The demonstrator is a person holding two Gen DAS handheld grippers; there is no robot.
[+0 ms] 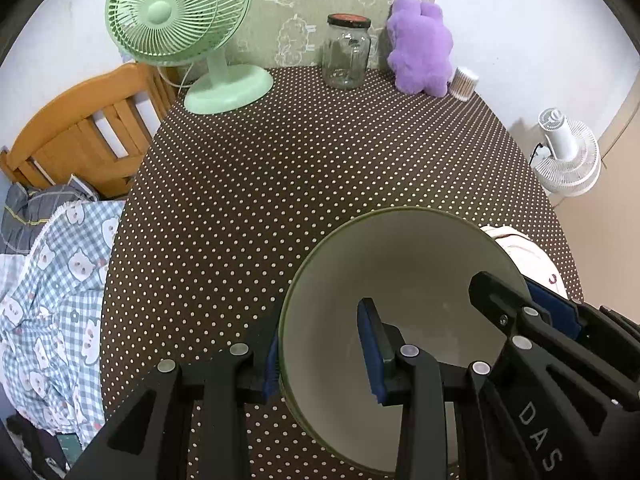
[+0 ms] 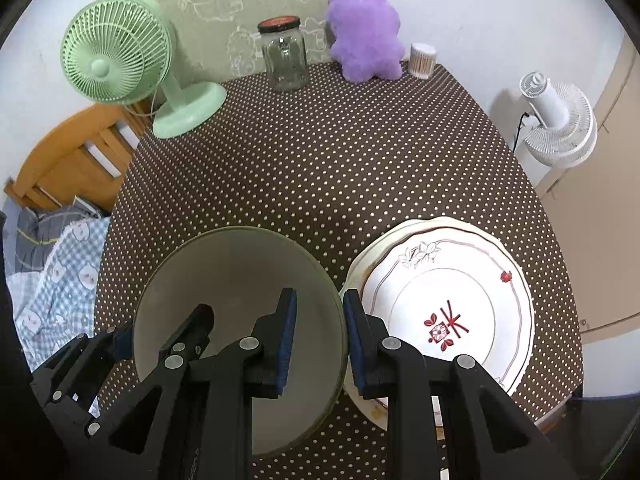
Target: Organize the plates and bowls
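A large bowl (image 1: 400, 264) with a green outside and a cream inside is held between both grippers, low over the dotted tablecloth. My left gripper (image 1: 320, 328) is shut on its left wall, one blue pad inside and one outside. My right gripper (image 2: 319, 300) is shut on the right wall of the bowl (image 2: 240, 272) in the same way. Each gripper also shows in the other view: the right gripper (image 1: 516, 292) and the left gripper (image 2: 160, 328). A stack of white plates (image 2: 440, 280) with red flower marks sits just right of the bowl, mostly hidden in the left wrist view.
At the far edge of the table (image 2: 320, 152) stand a green desk fan (image 2: 120, 64), a lidded glass jar (image 2: 284, 56), a purple plush toy (image 2: 364, 32) and a swab tub (image 2: 422, 60). A wooden chair (image 1: 84, 128) and checked cloth (image 1: 52, 280) lie left; a white fan (image 2: 556, 128) stands right.
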